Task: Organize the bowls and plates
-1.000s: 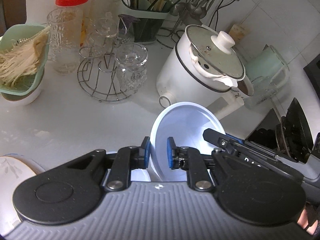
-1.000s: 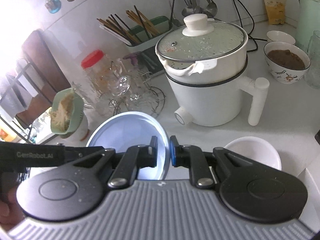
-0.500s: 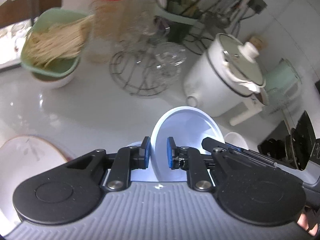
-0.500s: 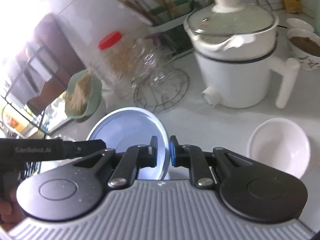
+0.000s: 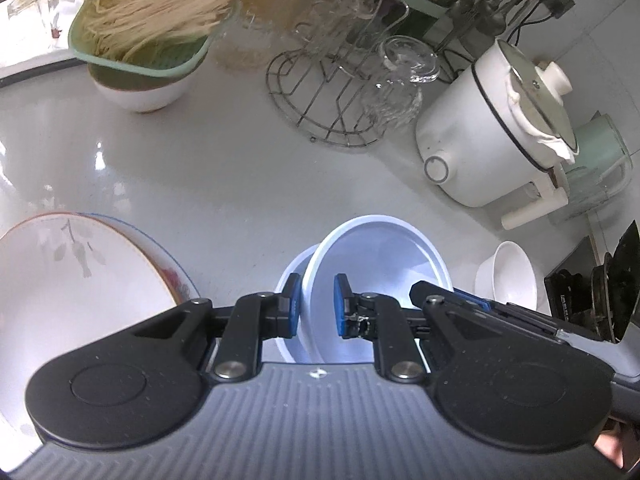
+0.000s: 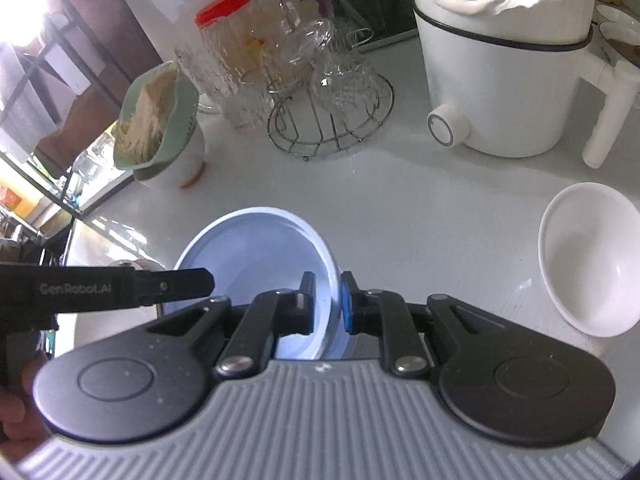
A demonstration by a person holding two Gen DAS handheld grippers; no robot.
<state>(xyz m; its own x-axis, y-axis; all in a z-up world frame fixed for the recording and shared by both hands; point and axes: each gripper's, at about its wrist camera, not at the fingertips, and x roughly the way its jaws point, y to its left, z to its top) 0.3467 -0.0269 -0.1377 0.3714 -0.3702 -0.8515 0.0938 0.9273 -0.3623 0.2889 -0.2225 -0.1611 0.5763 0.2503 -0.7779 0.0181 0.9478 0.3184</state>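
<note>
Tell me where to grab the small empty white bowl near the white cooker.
Pinch the small white bowl at its thin rim, probably the edge nearest the right gripper, one finger inside. It lies tilted with its mouth open toward the gripper; its round wall looks too wide to span.

Two matching tools: left gripper (image 5: 316, 312) and right gripper (image 6: 325, 305), each with a ribbed grey housing, twin black rounded lobes bearing embossed circles, black linkage arms pinned by silver screws, and blue-padded fingertips (image 5: 343, 309). White "GenRobot.AI" lettering along a black side. Bare skin of a hand (image 6: 16, 396) at the lower edge.
</note>
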